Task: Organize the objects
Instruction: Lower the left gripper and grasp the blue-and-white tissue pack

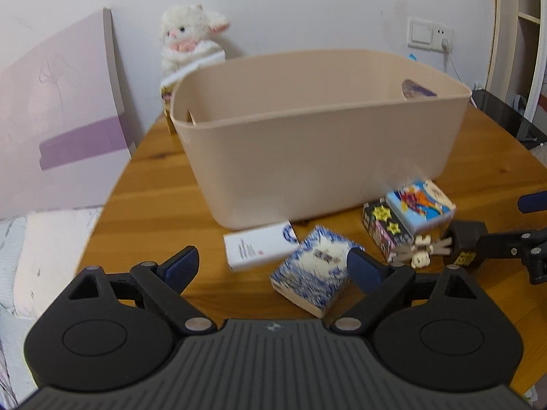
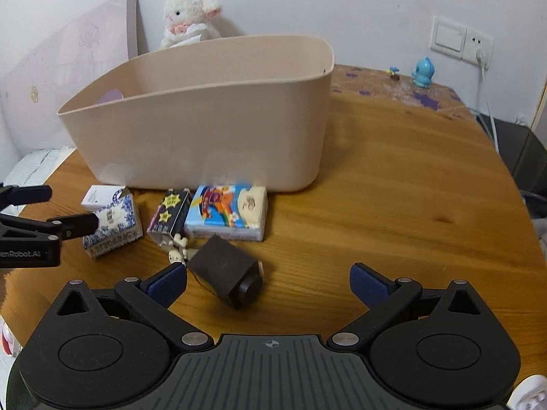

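Note:
A beige plastic bin [image 1: 318, 136] [image 2: 205, 119] stands on the round wooden table [image 2: 393, 188]. In front of it lie a white box [image 1: 256, 249] [image 2: 99, 196], a blue-and-white tissue pack [image 1: 314, 273] [image 2: 112, 225], a black box with yellow stars [image 1: 386, 229] [image 2: 169, 215], a colourful cartoon tissue pack [image 1: 422, 205] [image 2: 227, 212], a small pale toy figure [image 1: 420, 253] [image 2: 177, 246] and a dark brown block [image 1: 461, 242] [image 2: 225, 273]. My left gripper [image 1: 273, 268] [image 2: 51, 210] is open, its right finger beside the blue-and-white pack. My right gripper [image 2: 268, 283] [image 1: 506, 220] is open around the dark block without touching it.
A white plush lamb [image 1: 191, 37] [image 2: 188, 13] sits behind the bin beside a leaning pink board [image 1: 61, 109]. A wall socket with a plugged cable [image 2: 478, 54] and a small blue figurine [image 2: 422, 73] are at the back right. The table's left edge [image 1: 102, 215] is close.

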Available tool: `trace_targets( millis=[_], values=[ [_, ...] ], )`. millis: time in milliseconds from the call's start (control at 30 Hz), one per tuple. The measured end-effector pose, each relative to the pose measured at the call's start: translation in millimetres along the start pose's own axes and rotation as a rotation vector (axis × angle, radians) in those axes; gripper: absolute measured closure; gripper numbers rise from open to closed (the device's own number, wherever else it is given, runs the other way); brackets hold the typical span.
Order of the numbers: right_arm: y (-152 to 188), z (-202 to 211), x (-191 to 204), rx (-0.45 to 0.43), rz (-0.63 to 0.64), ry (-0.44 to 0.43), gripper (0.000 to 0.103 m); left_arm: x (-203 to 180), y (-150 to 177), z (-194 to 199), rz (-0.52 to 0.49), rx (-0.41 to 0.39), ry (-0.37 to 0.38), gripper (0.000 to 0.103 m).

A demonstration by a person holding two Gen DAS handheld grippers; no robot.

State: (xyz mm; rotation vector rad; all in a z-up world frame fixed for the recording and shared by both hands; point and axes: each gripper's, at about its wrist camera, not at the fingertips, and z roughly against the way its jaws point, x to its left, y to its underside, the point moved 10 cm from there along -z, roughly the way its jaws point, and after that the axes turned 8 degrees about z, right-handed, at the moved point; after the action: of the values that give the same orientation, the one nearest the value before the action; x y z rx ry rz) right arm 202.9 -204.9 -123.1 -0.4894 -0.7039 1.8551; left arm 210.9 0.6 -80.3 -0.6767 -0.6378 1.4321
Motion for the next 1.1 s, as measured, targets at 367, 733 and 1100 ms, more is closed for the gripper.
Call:
trace_targets(
  millis=[367, 733, 1100],
  values=[
    [10, -22, 3, 0.017, 0.012, 0.015, 0.0, -8, 21, -32, -0.049, 0.063, 0.025, 0.009],
    [5, -22, 19, -0.061, 0.088, 0.039, 0.021, -26, 14, -40, -0.125, -0.016, 0.045, 0.02],
    [3, -12, 27, -0.068, 0.11, 0.025, 0.074, -35, 16, -30, -0.159, -0.046, 0.102, 0.053]
  ],
)
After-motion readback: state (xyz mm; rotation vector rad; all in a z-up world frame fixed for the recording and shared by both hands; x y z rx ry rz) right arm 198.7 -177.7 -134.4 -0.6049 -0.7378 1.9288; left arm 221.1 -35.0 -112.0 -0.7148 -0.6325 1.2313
